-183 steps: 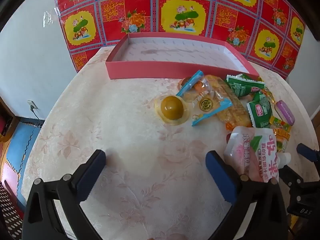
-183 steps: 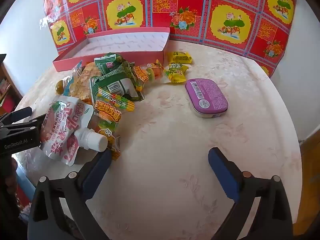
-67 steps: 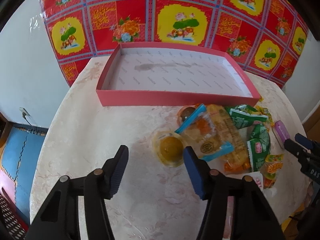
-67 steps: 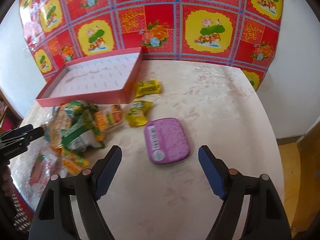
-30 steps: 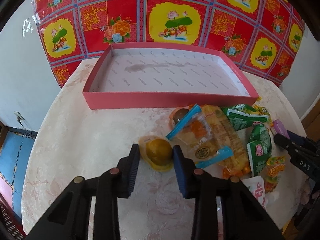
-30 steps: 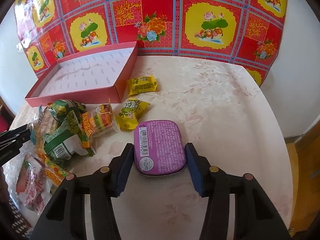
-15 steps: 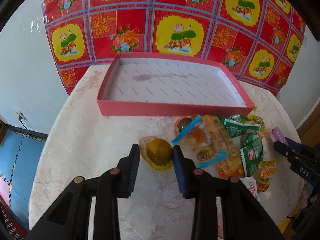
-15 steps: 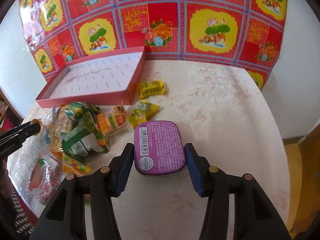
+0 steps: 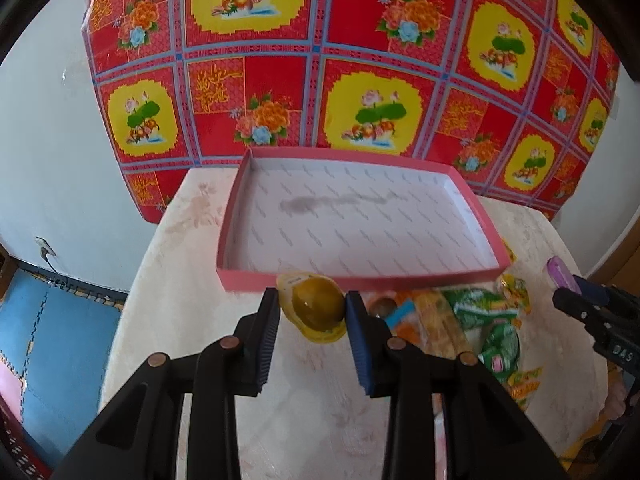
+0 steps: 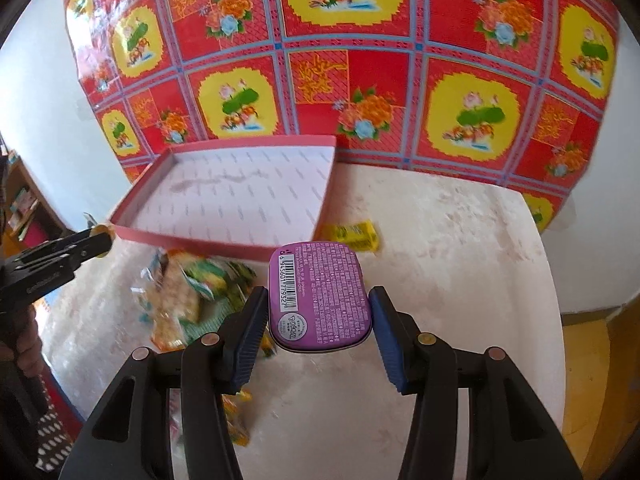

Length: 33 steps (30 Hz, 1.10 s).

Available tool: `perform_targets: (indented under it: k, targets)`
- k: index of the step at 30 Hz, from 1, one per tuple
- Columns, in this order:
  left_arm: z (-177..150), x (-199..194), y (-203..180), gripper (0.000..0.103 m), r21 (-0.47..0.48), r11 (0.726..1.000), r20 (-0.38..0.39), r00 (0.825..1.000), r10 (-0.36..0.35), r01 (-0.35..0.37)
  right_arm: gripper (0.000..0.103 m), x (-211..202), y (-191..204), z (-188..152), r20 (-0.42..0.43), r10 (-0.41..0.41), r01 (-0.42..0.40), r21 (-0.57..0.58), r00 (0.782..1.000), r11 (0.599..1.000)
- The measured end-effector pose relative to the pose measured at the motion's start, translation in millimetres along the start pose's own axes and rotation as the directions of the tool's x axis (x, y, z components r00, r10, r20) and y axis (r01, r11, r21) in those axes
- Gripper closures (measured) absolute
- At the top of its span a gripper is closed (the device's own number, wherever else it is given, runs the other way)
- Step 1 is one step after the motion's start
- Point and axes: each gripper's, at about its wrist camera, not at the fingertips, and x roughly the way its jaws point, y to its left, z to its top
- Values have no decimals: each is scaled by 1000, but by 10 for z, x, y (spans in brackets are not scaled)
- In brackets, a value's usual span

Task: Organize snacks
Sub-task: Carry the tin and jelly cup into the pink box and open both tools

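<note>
Above the desk [image 9: 168, 320], both tools are loaded and raised, facing the pink tray [image 9: 360, 276] that stands against the patterned red cloth [image 9: 360, 60].

Step in hand: transfer of two snacks toward the tray. By the look of it, neither item has yet crossed the tray's near wall; the tray floor shows nothing in it but a grey smear. The task is judged to be at its beginning, since the heap of packets [image 9: 472, 320] lies on the desk in front of the tray, with a yellow packet [image 10: 352, 234] off to its right corner.

Left tool [image 9: 312, 312]: narrowed onto the jelly cup [image 9: 318, 308], a clear domed cup with an amber filling. Both pads touch its sides. The cup sits tilted in the grip, just short of the tray's front wall in this view.

Right tool [image 10: 318, 312]: closed to the width of the purple tin [image 10: 318, 296], held flat by its long sides with the barcode face up. The tin hangs above the desk, near the tray's right front corner.

Next move calls for each tool to carry forward over the near wall, lower, and part its pads only when the item is close to the tray floor. The tilted cup may roll on release; the tin should settle flat. The two drops should be kept apart, left and right.
</note>
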Motion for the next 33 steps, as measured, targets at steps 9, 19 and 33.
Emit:
perform_targets:
  k: [9, 19, 33]
  targets:
    - [384, 98, 29, 68, -16, 1000, 35, 999, 15, -14, 51, 146, 177, 459, 14, 17, -16, -46, 1000, 999]
    - [663, 391, -19, 68, -15, 999, 10, 1000, 28, -28, 51, 483, 326, 804, -20, 46, -48, -70, 999, 996]
    - [976, 1065, -144, 68, -1, 999, -66, 997, 34, -34, 51, 1071, 369, 1041, -49, 65, -68, -68, 997, 995]
